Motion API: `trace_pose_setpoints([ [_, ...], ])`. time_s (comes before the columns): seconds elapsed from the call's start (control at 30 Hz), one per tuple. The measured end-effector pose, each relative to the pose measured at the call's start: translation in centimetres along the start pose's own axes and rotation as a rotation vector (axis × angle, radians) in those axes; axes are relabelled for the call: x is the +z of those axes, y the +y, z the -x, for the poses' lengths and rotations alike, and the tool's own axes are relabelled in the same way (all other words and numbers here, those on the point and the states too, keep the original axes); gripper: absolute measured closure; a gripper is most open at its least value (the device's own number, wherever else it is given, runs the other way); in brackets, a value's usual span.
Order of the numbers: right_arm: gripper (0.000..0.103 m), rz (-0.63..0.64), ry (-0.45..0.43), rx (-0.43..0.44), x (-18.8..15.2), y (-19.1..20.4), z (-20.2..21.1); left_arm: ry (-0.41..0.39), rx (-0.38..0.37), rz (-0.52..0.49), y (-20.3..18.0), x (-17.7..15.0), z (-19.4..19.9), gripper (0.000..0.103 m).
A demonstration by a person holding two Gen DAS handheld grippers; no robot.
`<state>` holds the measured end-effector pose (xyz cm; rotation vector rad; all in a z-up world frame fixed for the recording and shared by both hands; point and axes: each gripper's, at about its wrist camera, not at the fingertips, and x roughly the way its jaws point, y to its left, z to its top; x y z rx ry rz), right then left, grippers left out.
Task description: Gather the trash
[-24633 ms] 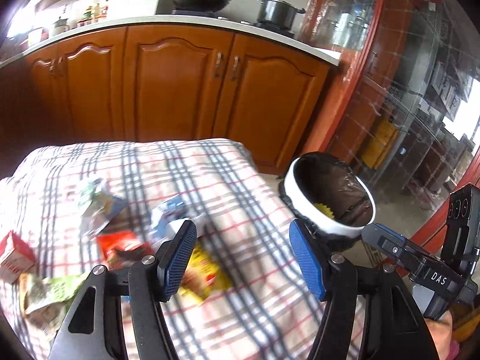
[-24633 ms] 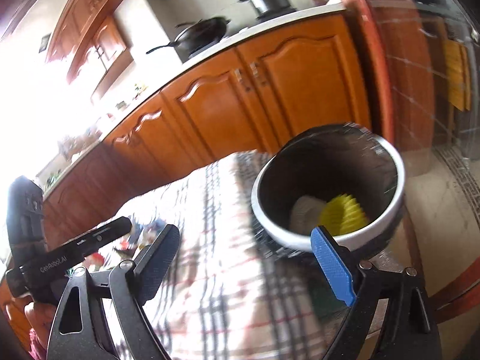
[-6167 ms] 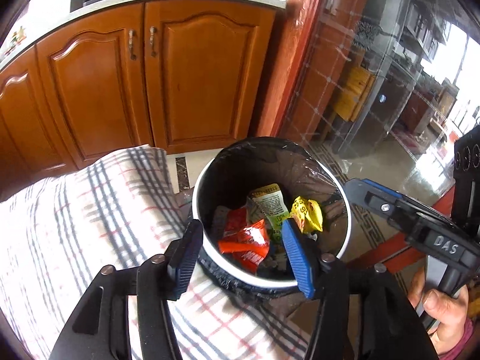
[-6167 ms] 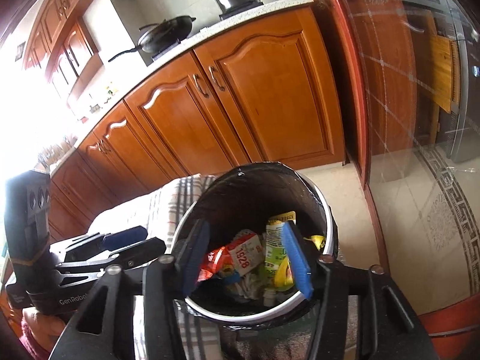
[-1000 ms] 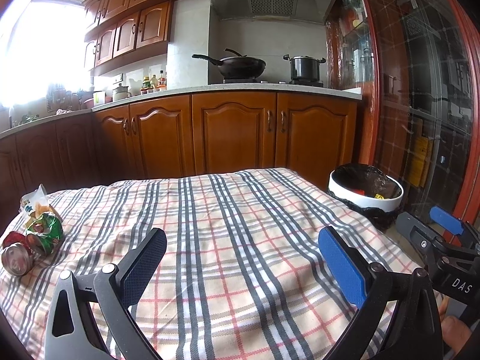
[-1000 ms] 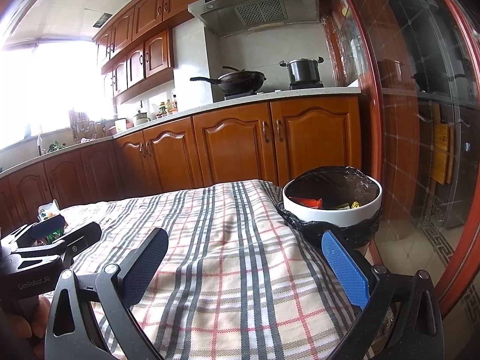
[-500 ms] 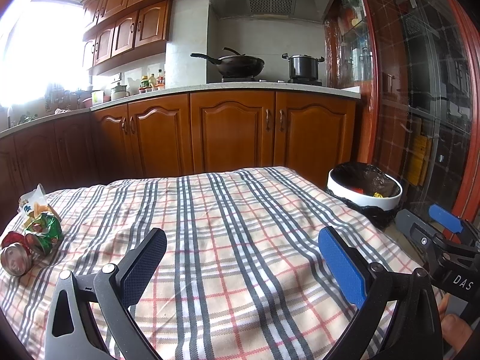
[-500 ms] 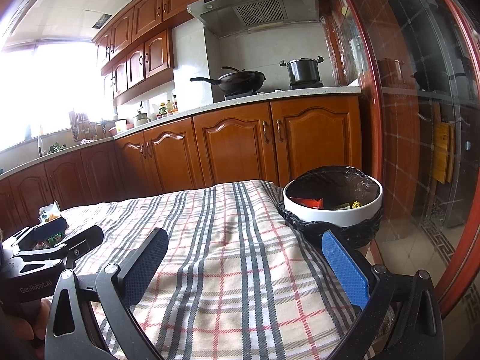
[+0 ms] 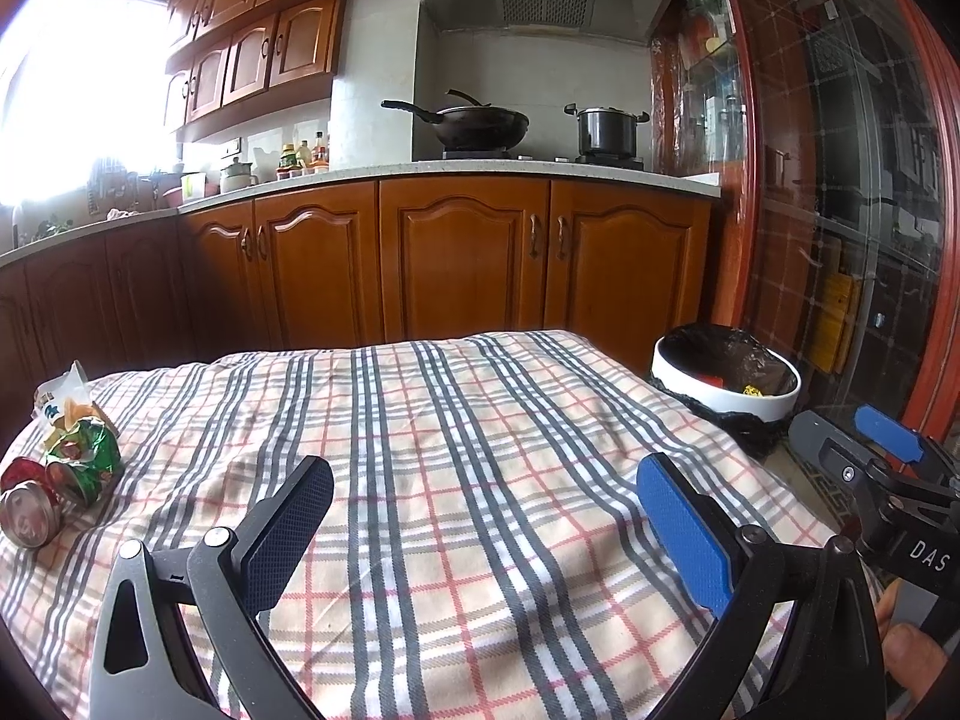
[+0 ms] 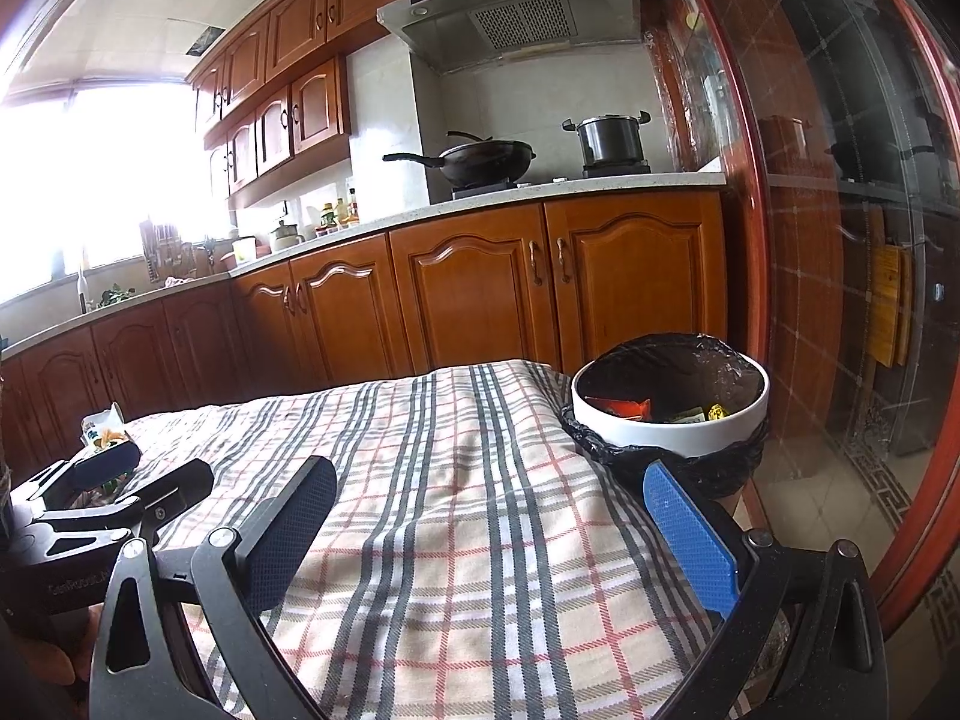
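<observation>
A white trash bin with a black liner stands off the table's right end; it holds red and yellow wrappers. The bin also shows in the right wrist view. On the plaid tablecloth at the far left lie a crushed can, a green wrapper and a small carton. My left gripper is open and empty above the cloth's near edge. My right gripper is open and empty, close to the bin.
Wooden kitchen cabinets run behind the table, with a wok and a pot on the counter. A glass partition with a red frame stands to the right of the bin.
Both grippers stay open and empty. The views have barely shifted over the last second.
</observation>
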<state>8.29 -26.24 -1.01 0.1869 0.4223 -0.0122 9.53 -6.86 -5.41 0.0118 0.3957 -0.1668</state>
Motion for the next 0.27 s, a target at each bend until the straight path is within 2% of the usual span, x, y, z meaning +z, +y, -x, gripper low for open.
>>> trace_pose_setpoints([
  [0.27, 0.000, -0.010, 0.017, 0.012, 0.53, -0.09, -0.10, 0.020, -0.008, 0.012, 0.19, 0.19, -0.04, 0.001],
])
